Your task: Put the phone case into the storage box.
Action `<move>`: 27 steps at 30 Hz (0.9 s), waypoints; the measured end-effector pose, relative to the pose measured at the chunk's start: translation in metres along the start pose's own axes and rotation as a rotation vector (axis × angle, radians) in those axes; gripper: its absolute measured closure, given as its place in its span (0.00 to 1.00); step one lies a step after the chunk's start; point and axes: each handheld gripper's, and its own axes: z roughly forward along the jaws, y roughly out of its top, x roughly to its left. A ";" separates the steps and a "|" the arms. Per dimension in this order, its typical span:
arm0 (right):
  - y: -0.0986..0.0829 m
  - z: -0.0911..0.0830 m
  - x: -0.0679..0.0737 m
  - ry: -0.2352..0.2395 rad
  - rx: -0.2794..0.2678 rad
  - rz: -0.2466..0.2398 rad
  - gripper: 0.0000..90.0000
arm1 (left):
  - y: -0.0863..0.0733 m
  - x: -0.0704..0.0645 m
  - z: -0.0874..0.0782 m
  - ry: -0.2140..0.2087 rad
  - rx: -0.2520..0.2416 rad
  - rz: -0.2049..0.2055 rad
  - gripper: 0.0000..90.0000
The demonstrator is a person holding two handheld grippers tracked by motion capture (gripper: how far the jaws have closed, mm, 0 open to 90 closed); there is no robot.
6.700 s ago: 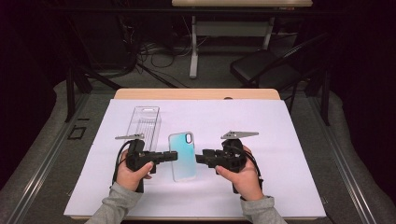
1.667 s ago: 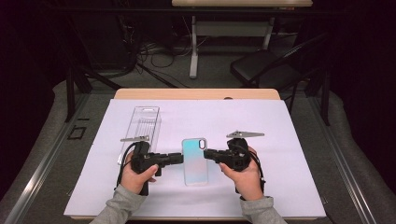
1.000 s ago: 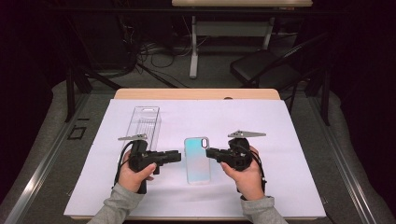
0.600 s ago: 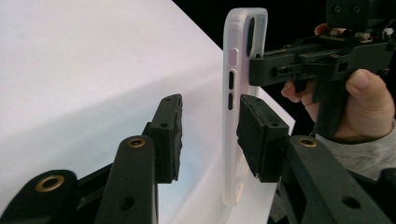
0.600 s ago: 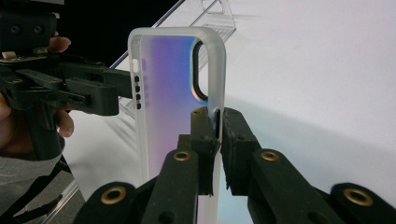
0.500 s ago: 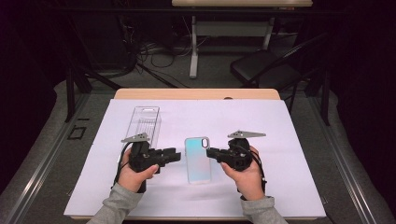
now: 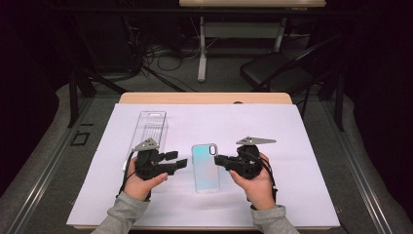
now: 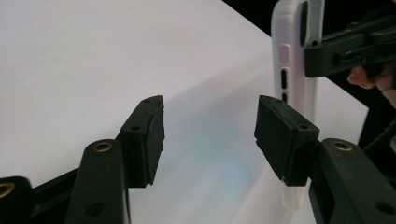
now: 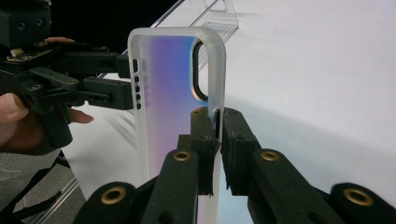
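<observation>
An iridescent blue phone case [image 7: 205, 168] is held just above the white sheet [image 7: 302, 146] at the middle of the table. My right gripper [image 7: 219, 160] is shut on the case's right edge; in the right gripper view its jaws pinch the frosted rim [image 9: 217, 135] below the camera cutout of the case [image 9: 168, 93]. My left gripper [image 7: 178, 162] stands open a short way left of the case, apart from it. In the left gripper view nothing lies between its spread jaws [image 8: 210, 135], and the case [image 8: 292, 60] stands edge-on beyond the right jaw.
A clear plastic box [image 7: 150, 129] lies on the sheet behind my left gripper and appears again [image 9: 219, 18] in the right gripper view. The wooden table edge [image 7: 204, 98] borders the far side. A dark chair [image 7: 272, 73] and cables sit on the floor beyond.
The case moved right with both grippers on it. The left gripper then let go of its left edge, drew back left and opened. The right gripper keeps its hold.
</observation>
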 end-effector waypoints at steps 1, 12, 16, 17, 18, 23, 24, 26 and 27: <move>0.000 0.000 0.001 0.002 -0.001 0.001 0.94 | 0.000 0.000 0.000 0.008 0.001 0.003 0.47; -0.001 0.001 0.002 -0.004 -0.005 -0.011 0.94 | 0.003 0.002 -0.005 0.037 -0.008 0.025 0.49; -0.001 0.002 0.004 -0.012 -0.005 -0.017 0.94 | 0.004 0.001 -0.005 0.051 0.031 0.027 0.50; -0.001 0.002 0.005 -0.018 -0.006 -0.021 0.94 | 0.004 0.000 -0.006 0.058 0.032 0.029 0.50; -0.001 0.002 0.005 -0.018 -0.006 -0.021 0.94 | 0.004 0.000 -0.006 0.064 0.034 0.034 0.50; -0.002 0.004 0.008 -0.031 -0.006 -0.044 0.94 | 0.008 -0.005 -0.010 0.104 0.033 0.080 0.46; -0.002 0.004 0.008 -0.031 -0.006 -0.044 0.94 | 0.008 -0.005 -0.011 0.110 0.036 0.090 0.46; -0.003 0.004 0.010 -0.035 -0.007 -0.050 0.94 | 0.009 -0.007 -0.011 0.116 0.030 0.096 0.44; -0.003 0.005 0.011 -0.039 -0.009 -0.054 0.94 | 0.010 -0.007 -0.012 0.114 0.030 0.092 0.42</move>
